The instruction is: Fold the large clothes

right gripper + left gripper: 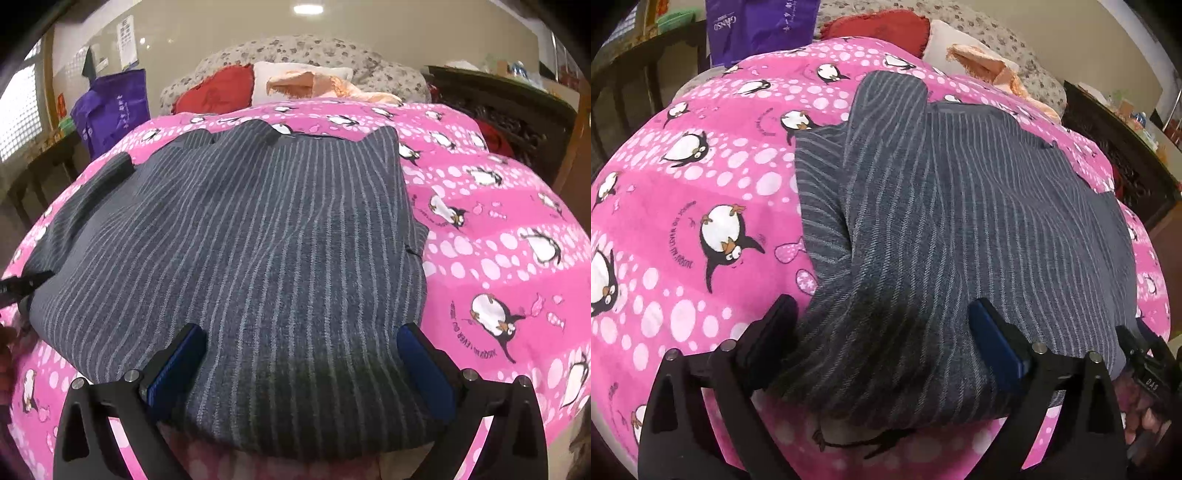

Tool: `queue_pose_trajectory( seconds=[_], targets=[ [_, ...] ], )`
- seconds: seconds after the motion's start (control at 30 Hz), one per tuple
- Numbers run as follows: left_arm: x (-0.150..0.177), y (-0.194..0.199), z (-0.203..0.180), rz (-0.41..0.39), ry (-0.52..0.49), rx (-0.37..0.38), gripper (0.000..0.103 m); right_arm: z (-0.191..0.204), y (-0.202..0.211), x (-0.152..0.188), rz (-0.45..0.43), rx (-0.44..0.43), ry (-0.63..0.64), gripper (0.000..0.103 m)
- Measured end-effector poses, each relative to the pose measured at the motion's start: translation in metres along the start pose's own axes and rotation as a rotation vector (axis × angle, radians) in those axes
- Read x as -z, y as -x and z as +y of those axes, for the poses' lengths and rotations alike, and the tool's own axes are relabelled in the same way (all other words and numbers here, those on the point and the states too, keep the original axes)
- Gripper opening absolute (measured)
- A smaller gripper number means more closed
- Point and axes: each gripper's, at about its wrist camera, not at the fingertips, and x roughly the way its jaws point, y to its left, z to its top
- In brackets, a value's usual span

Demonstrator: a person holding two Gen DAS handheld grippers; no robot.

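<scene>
A grey garment with thin pale stripes (960, 206) lies spread on a pink penguin-print blanket (701, 184). It also shows in the right wrist view (266, 236). A sleeve is folded across its left side (879, 155). My left gripper (882, 325) is open, jaws wide apart over the garment's near left hem. My right gripper (301, 350) is open, jaws wide apart over the near right hem. The right gripper's tip also shows in the left wrist view (1145, 354). The left gripper's tip shows at the left edge of the right wrist view (22, 284).
The pink blanket (498, 229) covers a bed. Red (218, 88), white and peach pillows lie at its head. A purple bag (110, 107) stands at the back left on dark furniture. A dark cabinet (509, 110) stands at the right.
</scene>
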Motion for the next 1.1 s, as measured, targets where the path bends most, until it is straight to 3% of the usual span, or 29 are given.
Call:
queue_pose_trajectory(
  seconds=[1.1],
  targets=[
    [0.0014,-0.0002,-0.0007,-0.011,-0.010,-0.008,0.097,-0.0013,-0.0040,-0.0011,0.005,-0.004,-0.017,0.103]
  ],
)
